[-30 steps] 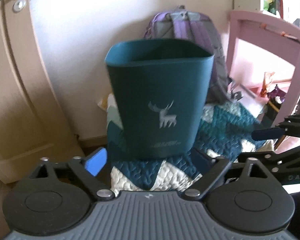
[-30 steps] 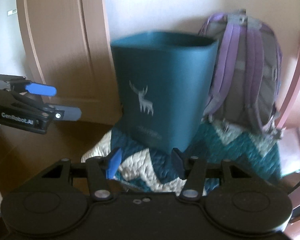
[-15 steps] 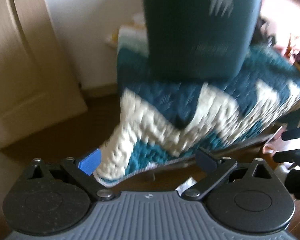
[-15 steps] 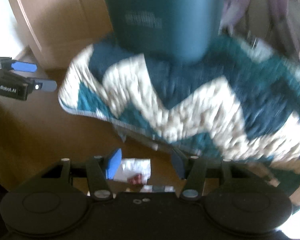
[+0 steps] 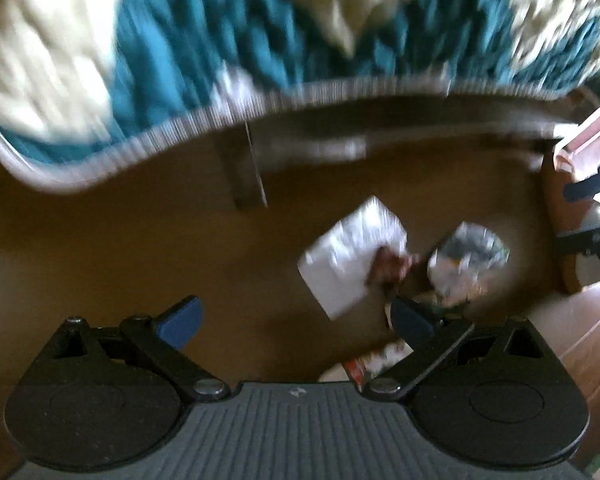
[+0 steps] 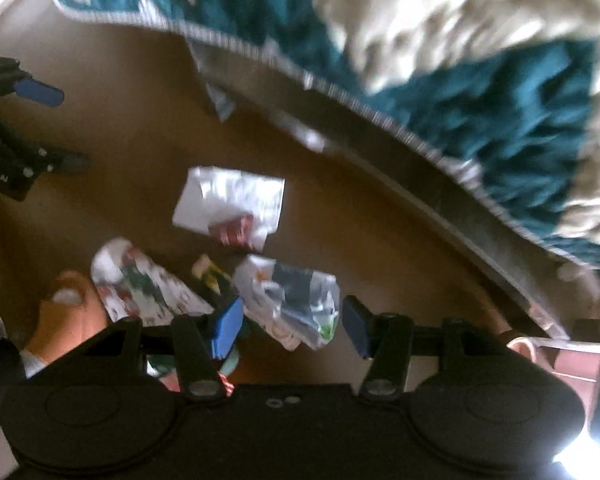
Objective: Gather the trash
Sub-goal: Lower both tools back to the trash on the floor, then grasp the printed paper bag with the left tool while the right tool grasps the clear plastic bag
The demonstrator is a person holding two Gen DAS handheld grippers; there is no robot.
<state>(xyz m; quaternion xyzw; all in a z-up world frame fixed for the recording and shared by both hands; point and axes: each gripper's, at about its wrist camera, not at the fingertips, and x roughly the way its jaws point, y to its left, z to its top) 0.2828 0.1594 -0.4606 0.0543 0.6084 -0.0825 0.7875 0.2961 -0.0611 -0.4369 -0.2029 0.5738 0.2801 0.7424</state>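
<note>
Several pieces of trash lie on the brown floor, all blurred. A flat white wrapper point(image 5: 348, 256) point(image 6: 228, 204) lies nearest the blanket. Beside it is a crumpled clear wrapper point(image 5: 464, 256) point(image 6: 292, 296). A patterned wrapper point(image 6: 140, 284) and a small yellow-green scrap point(image 6: 210, 272) lie further left. My right gripper point(image 6: 292, 324) hangs open above the crumpled wrapper, which shows between its fingers. My left gripper point(image 5: 296, 320) is open over bare floor, left of the white wrapper. The teal bin is out of view.
A teal and cream quilted blanket point(image 5: 220, 32) point(image 6: 480, 60) hangs over a wooden bed edge point(image 6: 440, 200) above the trash. A person's bare toes point(image 6: 68, 308) rest on the floor by the patterned wrapper. The left gripper's body point(image 6: 16, 132) shows at the left edge.
Both grippers have tilted sharply down from the teal bin on the bed to the floor. The bin left view and the trash came into view. Both stay open.
</note>
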